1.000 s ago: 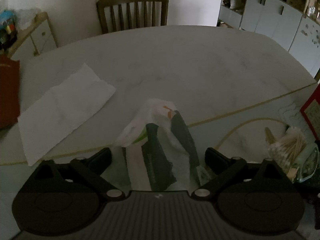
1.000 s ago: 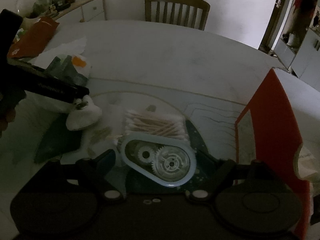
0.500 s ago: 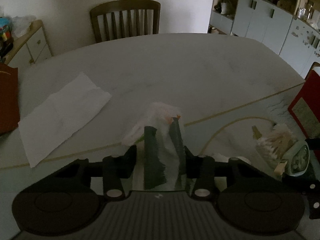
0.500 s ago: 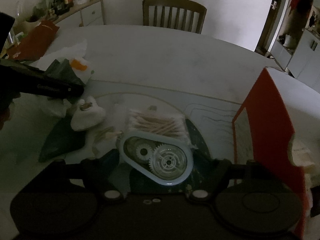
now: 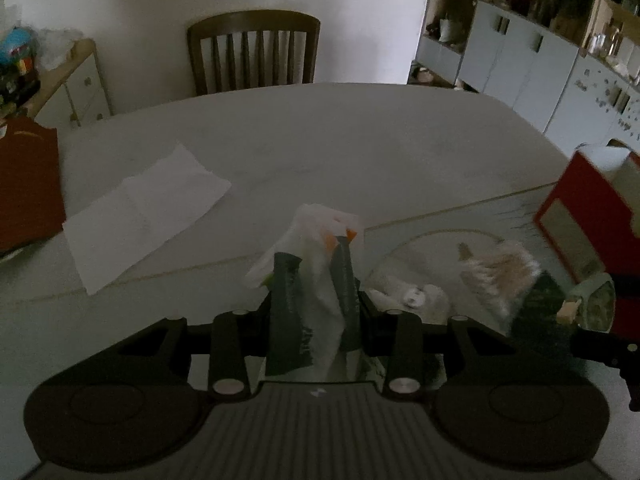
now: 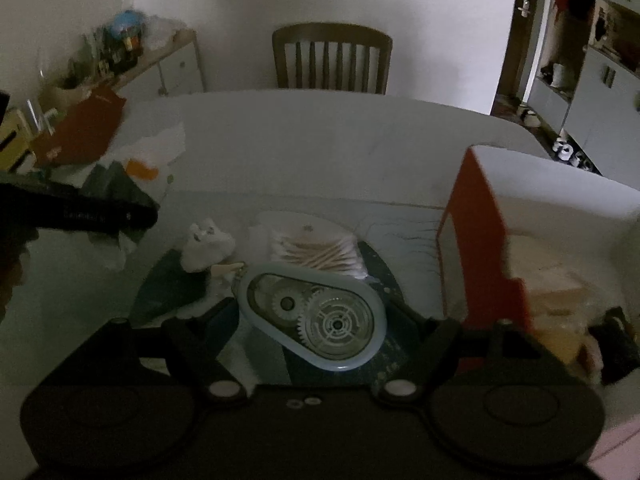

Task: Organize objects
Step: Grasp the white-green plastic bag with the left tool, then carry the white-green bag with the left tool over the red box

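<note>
My left gripper is shut on a white and dark green plastic packet with orange marks, lifted off the table. It also shows at the left of the right wrist view. My right gripper is shut on a pale blue correction tape dispenser with clear gears. Beneath it lie a bundle of cotton swabs and a small white crumpled item. A red box stands open at the right.
A white paper napkin lies on the pale table at the left, beside a red paper bag. A wooden chair stands at the far edge. Cabinets line the right wall.
My left gripper closed on the packet and lifted it. My right gripper kept hold of the tape dispenser and rose slightly toward the red box.
</note>
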A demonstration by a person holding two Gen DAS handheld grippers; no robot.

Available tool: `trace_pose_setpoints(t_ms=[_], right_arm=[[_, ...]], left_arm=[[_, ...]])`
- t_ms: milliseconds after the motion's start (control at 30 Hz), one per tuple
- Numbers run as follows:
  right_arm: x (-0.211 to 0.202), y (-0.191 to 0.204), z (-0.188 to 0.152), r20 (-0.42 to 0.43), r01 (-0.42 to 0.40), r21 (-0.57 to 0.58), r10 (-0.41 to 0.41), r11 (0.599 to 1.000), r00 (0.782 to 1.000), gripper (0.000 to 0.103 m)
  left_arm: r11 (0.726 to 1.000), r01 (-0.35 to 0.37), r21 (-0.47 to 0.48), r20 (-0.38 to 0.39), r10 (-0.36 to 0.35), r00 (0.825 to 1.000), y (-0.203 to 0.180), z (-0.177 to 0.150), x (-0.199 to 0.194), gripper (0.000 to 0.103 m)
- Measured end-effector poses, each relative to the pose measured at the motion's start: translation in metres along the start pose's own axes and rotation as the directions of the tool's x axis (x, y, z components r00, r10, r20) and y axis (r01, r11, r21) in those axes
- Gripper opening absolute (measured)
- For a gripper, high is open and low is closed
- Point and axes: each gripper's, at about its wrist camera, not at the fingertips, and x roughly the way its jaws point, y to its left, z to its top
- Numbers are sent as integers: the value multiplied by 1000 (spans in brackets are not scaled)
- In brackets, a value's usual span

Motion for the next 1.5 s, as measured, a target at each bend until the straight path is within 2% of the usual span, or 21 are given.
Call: trace_pose_setpoints(t_ms=[267,667,1067,1500], right_arm=[[-45,-10,-2,38,9,38,-10,999,999,80],[-96,-39,-15,92,46,91,-55,995,994,80],[-121,-89,-26,123,71,132,-88,989,989,80],[-129,-158,-42,120,99,171,-120,980,985,80]], left_arm=[[998,61,10,21,-62,998,-24,-7,-43,38],[982,175,75,57,-180,982,-96,-7,-88,38],[961,236,143,61,-247,967,-170,2,-94,38],[927,272,259,45,-293,955,-267,23,-76,38]])
